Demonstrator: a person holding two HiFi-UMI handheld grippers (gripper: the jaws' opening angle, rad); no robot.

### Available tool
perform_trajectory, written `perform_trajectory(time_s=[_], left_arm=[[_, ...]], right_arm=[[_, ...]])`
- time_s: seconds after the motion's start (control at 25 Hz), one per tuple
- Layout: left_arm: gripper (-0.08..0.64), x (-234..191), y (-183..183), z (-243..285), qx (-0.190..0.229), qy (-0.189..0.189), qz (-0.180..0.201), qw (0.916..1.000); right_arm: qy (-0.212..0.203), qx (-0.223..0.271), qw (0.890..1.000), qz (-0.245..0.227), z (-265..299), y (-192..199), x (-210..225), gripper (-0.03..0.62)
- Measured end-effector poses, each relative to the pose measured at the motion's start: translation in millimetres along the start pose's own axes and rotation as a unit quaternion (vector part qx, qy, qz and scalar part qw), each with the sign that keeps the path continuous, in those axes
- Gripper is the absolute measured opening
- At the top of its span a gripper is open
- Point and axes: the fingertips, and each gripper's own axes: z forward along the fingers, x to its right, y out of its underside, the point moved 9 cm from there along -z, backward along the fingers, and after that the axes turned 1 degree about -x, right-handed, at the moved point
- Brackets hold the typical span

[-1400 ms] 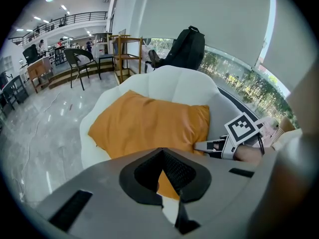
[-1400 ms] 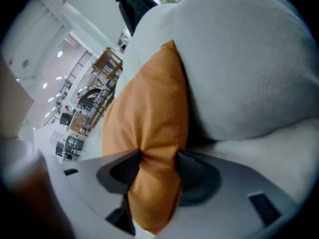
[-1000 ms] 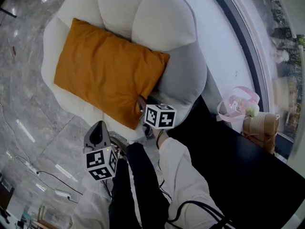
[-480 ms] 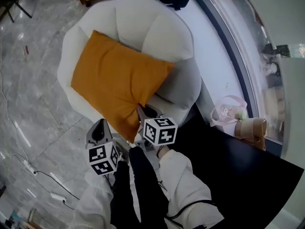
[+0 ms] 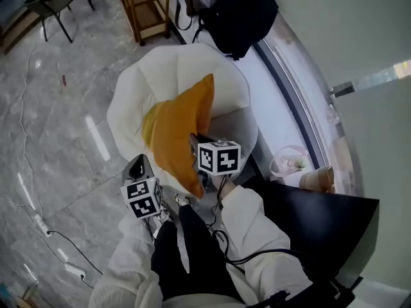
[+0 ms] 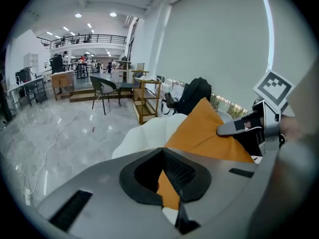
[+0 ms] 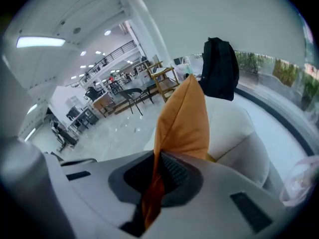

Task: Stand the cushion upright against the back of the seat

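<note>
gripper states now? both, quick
Left gripper: shut on the orange fabric cushion.
Right gripper: shut on the same cushion, jaws having just closed further.

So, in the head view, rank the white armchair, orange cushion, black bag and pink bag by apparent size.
1. white armchair
2. orange cushion and black bag: too close to rank, and the cushion is nearer the camera
3. pink bag

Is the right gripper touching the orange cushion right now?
Touching. In the right gripper view, the right gripper has its jaws shut on a fold of the orange cushion.
</note>
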Motion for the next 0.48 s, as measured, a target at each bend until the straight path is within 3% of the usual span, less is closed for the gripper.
perform_trajectory(time_s=[0.24, 0.48], left_arm=[[-0.003, -9.2, -34.1, -39.0, 0.017, 0.013, 0.018, 0.9996], [-0.003, 1.5, -42.1, -41.9, 0.005, 0.018, 0.026, 0.9995]], right_arm=[[0.036, -0.040, 0.996, -0.067, -43.4, -7.9, -18.8, 0.072], [0.028, -0.041, 0.993, -0.111, -56.4, -24.1, -7.9, 0.072]])
